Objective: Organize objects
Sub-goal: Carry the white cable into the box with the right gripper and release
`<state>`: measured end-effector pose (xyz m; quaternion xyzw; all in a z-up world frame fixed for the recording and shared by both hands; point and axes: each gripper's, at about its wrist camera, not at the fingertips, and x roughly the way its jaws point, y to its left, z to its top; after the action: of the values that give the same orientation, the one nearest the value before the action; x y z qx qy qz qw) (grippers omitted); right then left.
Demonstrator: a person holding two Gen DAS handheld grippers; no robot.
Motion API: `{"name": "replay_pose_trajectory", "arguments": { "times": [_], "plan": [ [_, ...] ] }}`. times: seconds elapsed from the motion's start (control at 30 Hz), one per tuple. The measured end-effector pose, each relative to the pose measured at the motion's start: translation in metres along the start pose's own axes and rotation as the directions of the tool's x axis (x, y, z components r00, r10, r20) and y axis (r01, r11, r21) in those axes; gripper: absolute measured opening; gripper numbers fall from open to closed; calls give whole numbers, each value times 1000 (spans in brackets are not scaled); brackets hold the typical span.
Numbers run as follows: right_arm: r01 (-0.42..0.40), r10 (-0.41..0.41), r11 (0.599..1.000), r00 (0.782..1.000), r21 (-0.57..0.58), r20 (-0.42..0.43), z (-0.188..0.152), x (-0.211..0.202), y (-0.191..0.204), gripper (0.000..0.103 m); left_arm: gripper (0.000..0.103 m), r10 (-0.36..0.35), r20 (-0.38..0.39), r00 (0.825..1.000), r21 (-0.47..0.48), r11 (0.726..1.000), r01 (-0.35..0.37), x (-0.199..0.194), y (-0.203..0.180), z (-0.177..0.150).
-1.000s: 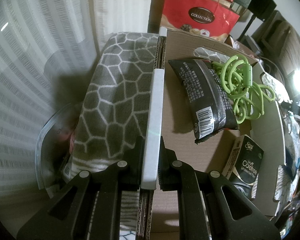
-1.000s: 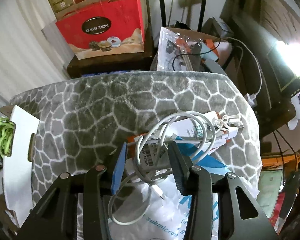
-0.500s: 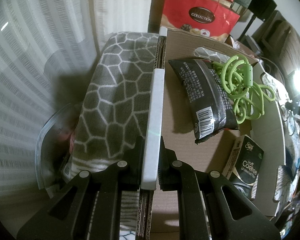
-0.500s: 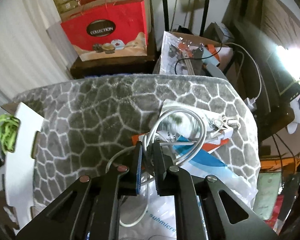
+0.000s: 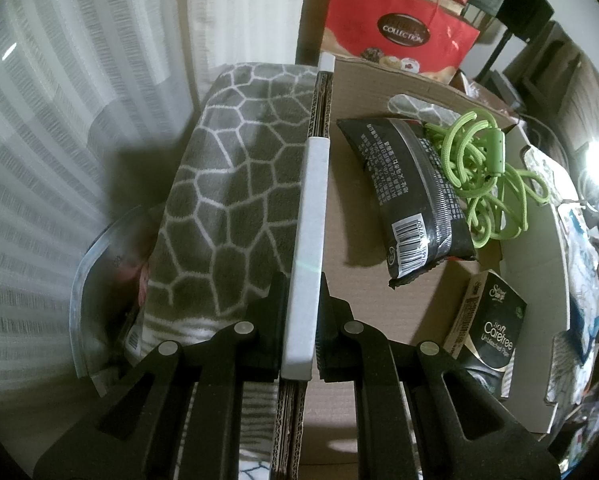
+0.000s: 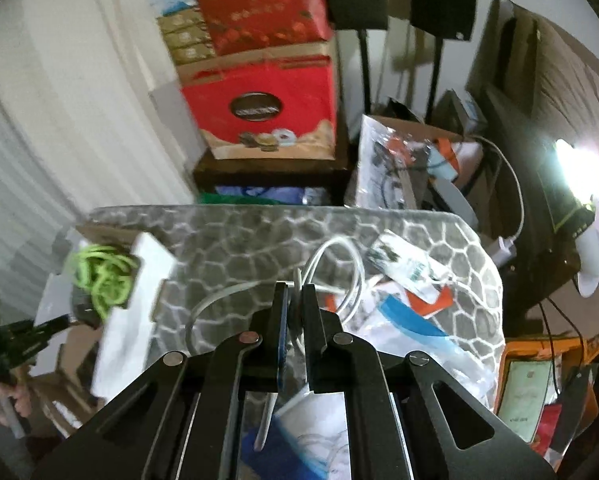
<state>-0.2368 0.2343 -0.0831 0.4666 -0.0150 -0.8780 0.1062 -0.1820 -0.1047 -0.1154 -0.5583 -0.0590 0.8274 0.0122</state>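
One white cable [image 6: 341, 270] between right tool [image 6: 294, 300] pads.

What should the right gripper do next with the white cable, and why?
Probably carry it left to the open cardboard box. The right gripper, jaws just closed, pinches the white cable, whose loops trail over the blanket. The left gripper clamps the box wall, steadying it.

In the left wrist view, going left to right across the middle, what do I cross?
Sheer curtain → grey patterned blanket → white-edged box wall that the left gripper clamps → black snack packet → green cord.
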Motion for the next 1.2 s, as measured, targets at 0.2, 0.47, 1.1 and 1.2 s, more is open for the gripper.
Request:
{"name": "replay_pose_trajectory", "arguments": {
  "times": [0.2,0.47,1.1,1.2],
  "plan": [
    [-46,49,996,998,-77,27,0,-17,37,6,12,0,0,1000,0,1000,0,0,0,0],
    [-122,134,976,990,-181,53,-2,-42,92,6,12,3,0,1000,1,1000,-3,0,0,-1],
    [-256,286,904,957,-343,39,-15,-55,205,6,12,-9,-3,1000,-15,1000,9,0,2,-2],
    [-275,299,891,954,-362,10,-26,-43,219,6,12,-13,-4,1000,-17,1000,13,1,3,-1]
  ]
}}
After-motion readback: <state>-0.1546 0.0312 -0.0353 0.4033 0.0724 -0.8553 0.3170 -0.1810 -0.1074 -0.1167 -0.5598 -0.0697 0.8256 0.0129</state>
